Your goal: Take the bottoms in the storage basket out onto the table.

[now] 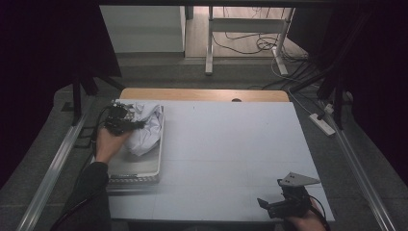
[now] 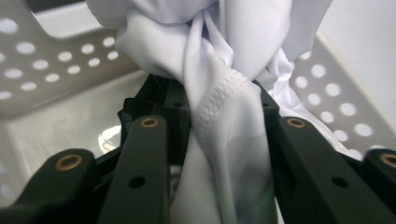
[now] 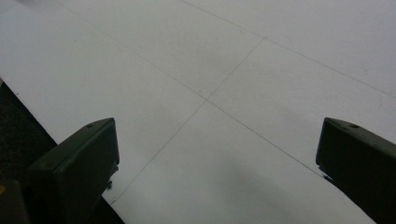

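A crumpled white cloth (image 1: pixel 146 126) lies in a white perforated basket (image 1: pixel 139 168) on the left of the table. My left gripper (image 1: pixel 126 124) reaches into the basket from the left and is shut on the cloth. In the left gripper view a bunched fold of the white cloth (image 2: pixel 224 116) with a stitched hem is pinched between the black jaws, with the basket wall (image 2: pixel 51 70) behind it. My right gripper (image 1: pixel 269 206) rests near the table's front right edge, open, with nothing between its jaws; its own view looks across the bare white table top (image 3: pixel 233 70).
The white table top (image 1: pixel 231 154) has a wooden strip along its far edge. Metal rails run along both sides of the table. A power strip (image 1: pixel 323 123) and cables lie on the floor at the right, and a desk frame stands farther back.
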Tool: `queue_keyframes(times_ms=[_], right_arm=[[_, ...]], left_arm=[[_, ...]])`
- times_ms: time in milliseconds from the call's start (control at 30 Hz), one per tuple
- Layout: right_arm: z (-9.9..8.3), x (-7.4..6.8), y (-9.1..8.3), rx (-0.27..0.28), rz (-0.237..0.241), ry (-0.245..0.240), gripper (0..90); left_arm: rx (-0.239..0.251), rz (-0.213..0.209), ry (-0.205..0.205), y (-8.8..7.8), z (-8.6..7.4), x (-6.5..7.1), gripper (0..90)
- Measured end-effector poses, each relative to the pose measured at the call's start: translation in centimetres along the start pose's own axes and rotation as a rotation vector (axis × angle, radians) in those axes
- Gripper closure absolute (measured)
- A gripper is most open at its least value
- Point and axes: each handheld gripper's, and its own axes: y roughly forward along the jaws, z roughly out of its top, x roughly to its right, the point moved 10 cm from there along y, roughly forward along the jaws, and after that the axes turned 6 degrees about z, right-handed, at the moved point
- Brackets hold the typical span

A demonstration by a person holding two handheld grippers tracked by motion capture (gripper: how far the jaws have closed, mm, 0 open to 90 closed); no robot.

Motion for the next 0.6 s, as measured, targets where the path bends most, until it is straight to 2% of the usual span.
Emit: queue_keyframes(times_ms=[33, 67, 100, 133, 233, 267, 600], right_arm=[[0.0, 0.0, 0.0, 0.000, 0.000, 0.000, 0.0], [0.0, 0.0, 0.0, 0.000, 0.000, 0.000, 0.0], [0.0, 0.0, 0.0, 0.000, 0.000, 0.000, 0.0], [0.0, 0.0, 0.0, 0.000, 0.000, 0.000, 0.0], [0.0, 0.0, 0.0, 0.000, 0.000, 0.000, 0.0], [0.0, 0.0, 0.0, -0.002, 0.000, 0.000, 0.0], [0.0, 0.0, 0.0, -0.001, 0.000, 0.001, 0.0]], left_arm=[[0.000, 0.000, 0.000, 0.0, 0.0, 0.0, 67.8], [0.021, -0.014, -0.005, -0.4, 0.2, 0.0, 67.8], [0.021, -0.014, -0.005, -0.4, 0.2, 0.0, 67.8], [0.047, -0.028, -0.012, -0.7, 0.3, 0.0, 67.8], [0.064, -0.048, -0.021, -1.1, 0.5, 0.0, 67.8], [0.085, -0.059, -0.023, -1.4, 0.6, 0.0, 67.8], [0.169, -0.098, -0.035, -3.3, 1.2, 0.3, 67.8]])
